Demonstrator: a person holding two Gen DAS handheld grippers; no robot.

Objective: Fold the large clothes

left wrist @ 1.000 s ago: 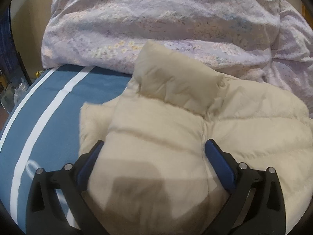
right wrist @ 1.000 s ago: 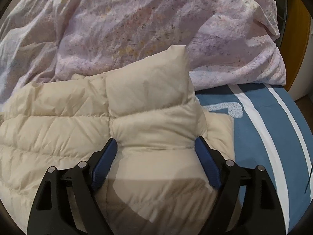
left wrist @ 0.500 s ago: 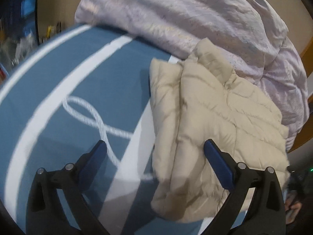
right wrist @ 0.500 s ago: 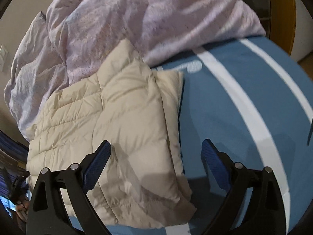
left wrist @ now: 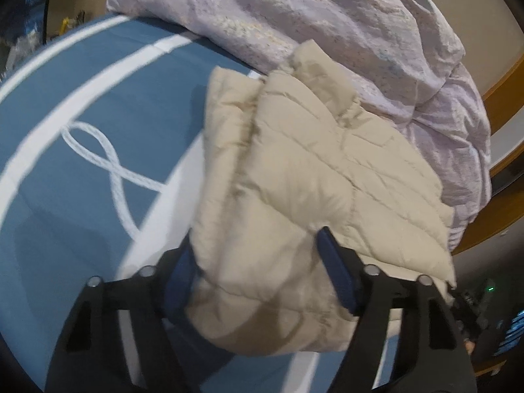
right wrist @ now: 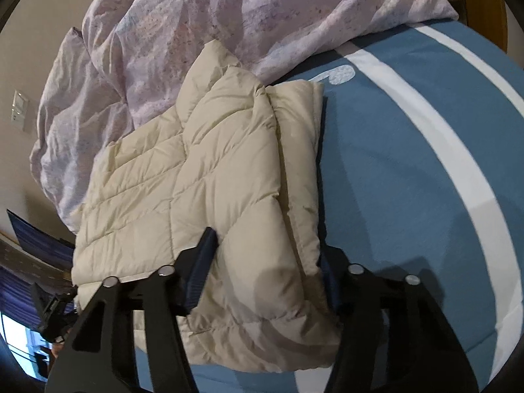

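Straddling folded jacket (left wrist: 294, 177) edges: left claw (left wrist: 258, 273), right claw (right wrist: 265, 268), both spread, ungripped.

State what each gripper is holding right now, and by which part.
Both straddle the cream puffer jacket: left gripper its left folded edge, right gripper its right folded edge. Whether either truly clamps it cannot be told.

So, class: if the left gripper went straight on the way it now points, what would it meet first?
The left gripper already straddles the near end of the cream puffer jacket, so it would push into that first. Beyond lies the lilac duvet. Depth is unclear.
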